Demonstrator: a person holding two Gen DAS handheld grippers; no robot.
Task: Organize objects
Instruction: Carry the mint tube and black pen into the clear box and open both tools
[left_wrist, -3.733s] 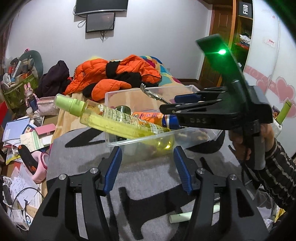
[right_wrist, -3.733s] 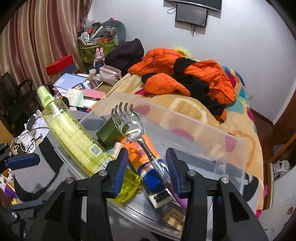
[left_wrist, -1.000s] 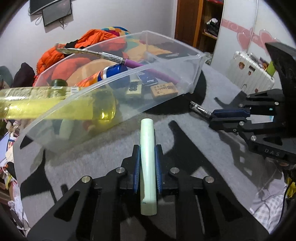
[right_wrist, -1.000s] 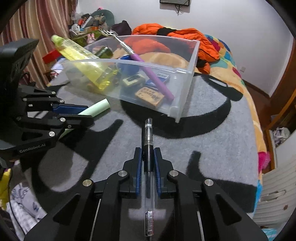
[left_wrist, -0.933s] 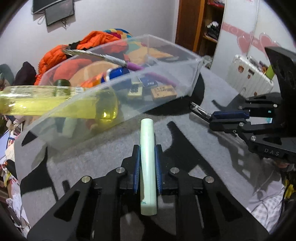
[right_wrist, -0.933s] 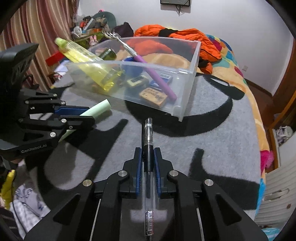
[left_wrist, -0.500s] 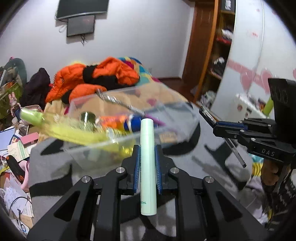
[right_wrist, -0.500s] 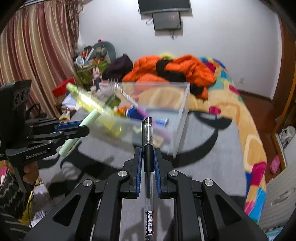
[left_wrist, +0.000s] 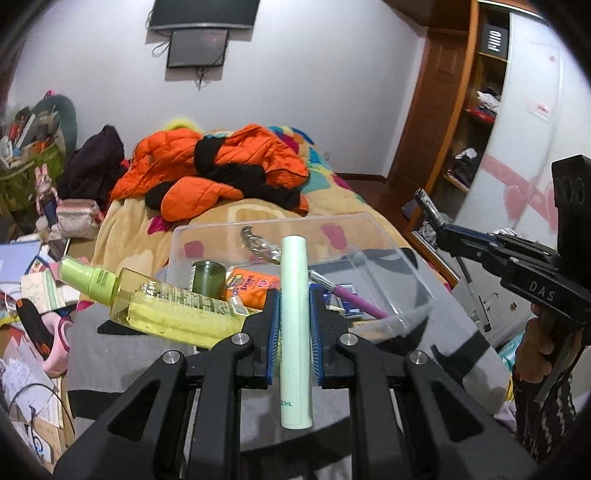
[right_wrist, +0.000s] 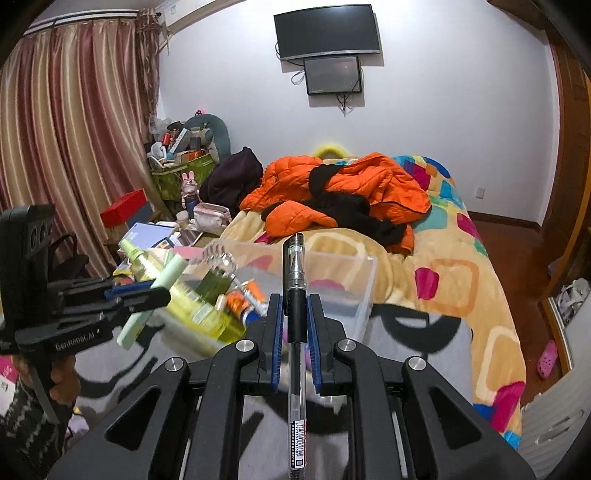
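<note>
My left gripper (left_wrist: 294, 295) is shut on a pale green tube (left_wrist: 294, 325) and holds it in the air in front of a clear plastic bin (left_wrist: 388, 258). My right gripper (right_wrist: 295, 306) is shut on a black pen (right_wrist: 295, 295), raised above the bin's near side (right_wrist: 354, 280). The bin holds a yellow spray bottle (left_wrist: 166, 306), an orange sunscreen tube (left_wrist: 251, 284), a dark green jar (left_wrist: 208, 277) and a purple-handled scratcher (left_wrist: 351, 299). The right gripper also shows at the right of the left wrist view (left_wrist: 439, 229), and the left gripper at the left of the right wrist view (right_wrist: 147, 291).
The bin sits on a grey and black blanket (left_wrist: 129, 354). Orange jackets (left_wrist: 207, 173) lie on the bed behind it. Books, papers and boxes (left_wrist: 33, 288) crowd the left side. A wardrobe (left_wrist: 480, 110) stands at the right.
Both grippers, first open and empty near the bin, have taken hold of the tube and the pen and lifted them from the blanket to above bin height.
</note>
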